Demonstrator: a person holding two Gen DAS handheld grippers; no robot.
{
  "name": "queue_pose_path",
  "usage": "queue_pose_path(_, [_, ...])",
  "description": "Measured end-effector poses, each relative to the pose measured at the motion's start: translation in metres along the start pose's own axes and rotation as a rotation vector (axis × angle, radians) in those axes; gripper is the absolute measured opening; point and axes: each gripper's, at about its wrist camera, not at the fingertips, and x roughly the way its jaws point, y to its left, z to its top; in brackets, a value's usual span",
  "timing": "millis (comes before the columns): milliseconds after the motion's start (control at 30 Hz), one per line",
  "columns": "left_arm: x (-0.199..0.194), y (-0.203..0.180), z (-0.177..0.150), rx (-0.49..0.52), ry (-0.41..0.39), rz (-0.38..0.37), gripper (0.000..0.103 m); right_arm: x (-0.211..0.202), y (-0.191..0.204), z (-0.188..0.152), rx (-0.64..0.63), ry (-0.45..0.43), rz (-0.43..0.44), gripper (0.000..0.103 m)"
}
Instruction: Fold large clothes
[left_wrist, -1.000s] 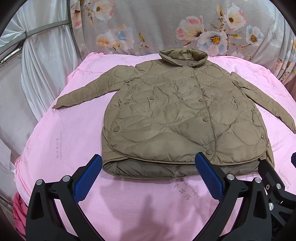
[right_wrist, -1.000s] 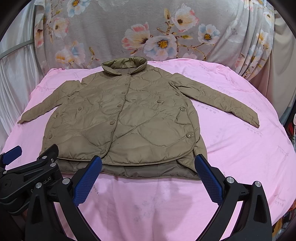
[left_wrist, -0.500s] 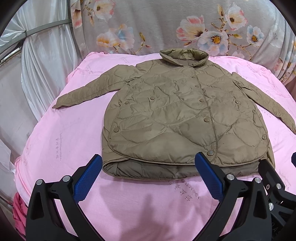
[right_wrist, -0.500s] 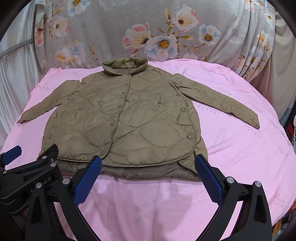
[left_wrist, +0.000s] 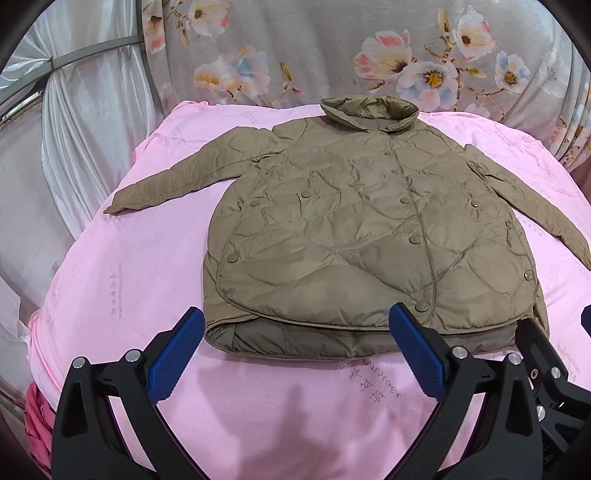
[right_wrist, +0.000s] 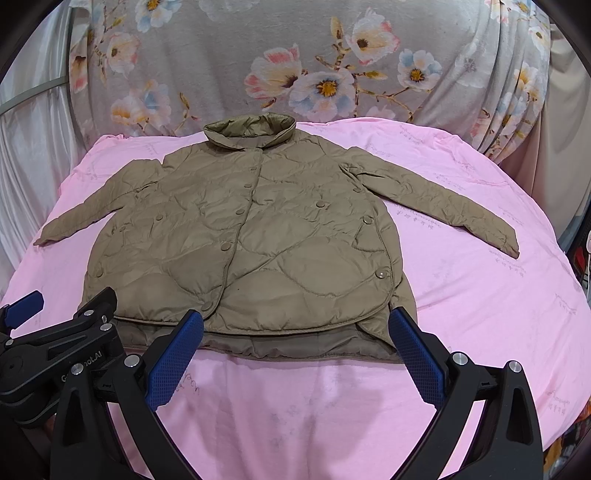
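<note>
A tan quilted jacket (left_wrist: 354, 236) is lying flat and buttoned on the pink sheet (left_wrist: 140, 280), collar (left_wrist: 369, 112) pointing toward the flowered cloth (left_wrist: 332, 51) hanging behind, both sleeves stretching outward. The left gripper (left_wrist: 295, 354) is hovering just short of the hem, its blue-padded fingers (left_wrist: 173, 363) spreading wide and gripping nothing. The right gripper (right_wrist: 295, 354) is hanging beside it at the same near edge, fingers (right_wrist: 415, 354) likewise spread apart and empty, with the hem lying between them but apart from them. White curtains (left_wrist: 81, 122) are draping at the left.
</note>
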Motion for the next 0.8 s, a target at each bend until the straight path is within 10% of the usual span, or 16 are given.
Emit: queue_pose_path(800, [0.017, -0.011, 0.006, 0.006, 0.026, -0.005, 0.094, 0.018, -0.004, 0.003, 0.011, 0.024, 0.002, 0.098])
